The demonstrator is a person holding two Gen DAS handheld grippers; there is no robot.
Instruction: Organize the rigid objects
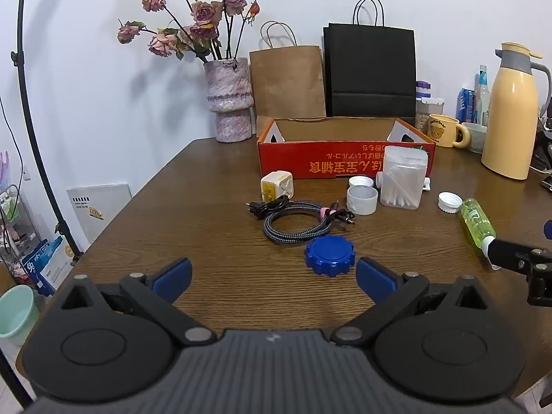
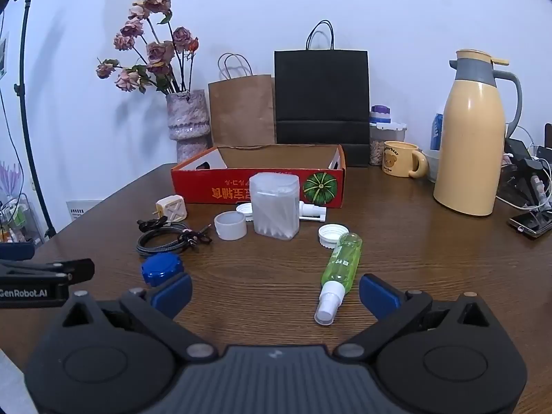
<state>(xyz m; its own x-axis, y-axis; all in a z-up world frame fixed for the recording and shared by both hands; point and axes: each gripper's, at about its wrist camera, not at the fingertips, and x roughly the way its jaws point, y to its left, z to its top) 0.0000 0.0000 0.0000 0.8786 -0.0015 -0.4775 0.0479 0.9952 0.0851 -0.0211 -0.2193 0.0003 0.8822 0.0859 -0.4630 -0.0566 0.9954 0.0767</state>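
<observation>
- Left gripper [image 1: 274,280] spread wide, empty, a blue lid [image 1: 329,254] just ahead.
- Right gripper [image 2: 275,293] spread wide, empty, a green spray bottle [image 2: 339,269] lying between its fingers, untouched.

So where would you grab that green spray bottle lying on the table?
Around the middle of the green bottle, with the fingers on either side of its round body. It lies flat with its white nozzle toward the right hand-held gripper, whose jaws stand wide open just before it, so coming straight ahead and down probably suits best.
</observation>
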